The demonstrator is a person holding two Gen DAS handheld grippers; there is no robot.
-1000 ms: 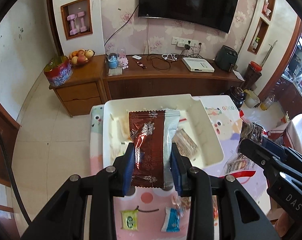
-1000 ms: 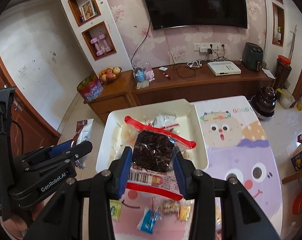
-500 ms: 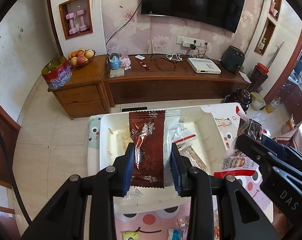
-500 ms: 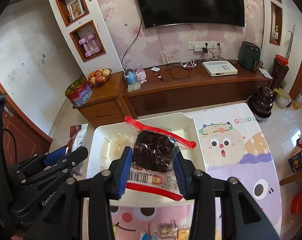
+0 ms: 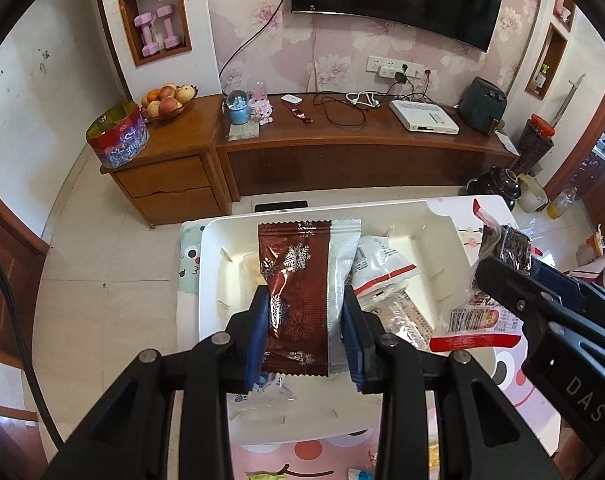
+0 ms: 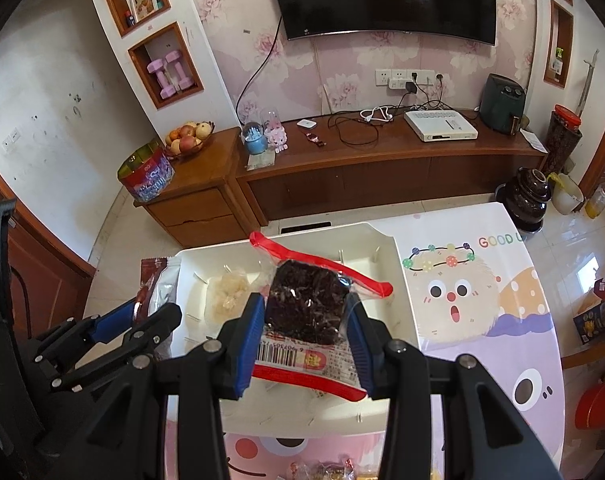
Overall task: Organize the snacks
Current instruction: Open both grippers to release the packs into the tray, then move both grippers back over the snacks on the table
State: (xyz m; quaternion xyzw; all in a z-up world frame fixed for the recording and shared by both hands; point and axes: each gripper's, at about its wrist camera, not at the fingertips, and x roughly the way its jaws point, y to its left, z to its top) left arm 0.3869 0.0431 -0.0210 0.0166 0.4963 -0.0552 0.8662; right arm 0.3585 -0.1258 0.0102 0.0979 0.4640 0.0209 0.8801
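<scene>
Snacks, two in my grip: left claw [image 5: 305, 322] clamps brown snowflake packet [image 5: 298, 292] above white tray [image 5: 214, 264]; right claw [image 6: 304, 330] clamps dark red-trimmed bag [image 6: 306, 308] over tray's middle; tray sits at surface's [image 6: 482, 280] far-left corner.

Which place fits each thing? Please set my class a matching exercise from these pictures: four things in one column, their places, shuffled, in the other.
Things:
1. brown snowflake packet
2. dark snack in the clear red-edged bag
3. fruit bowl
4. pale candies

Places:
A. on the wooden cabinet
B. lying in the white tray
C. clamped in the left hand-held gripper
D. clamped in the right hand-held gripper

Pairs: 1-C, 2-D, 3-A, 4-B
</scene>
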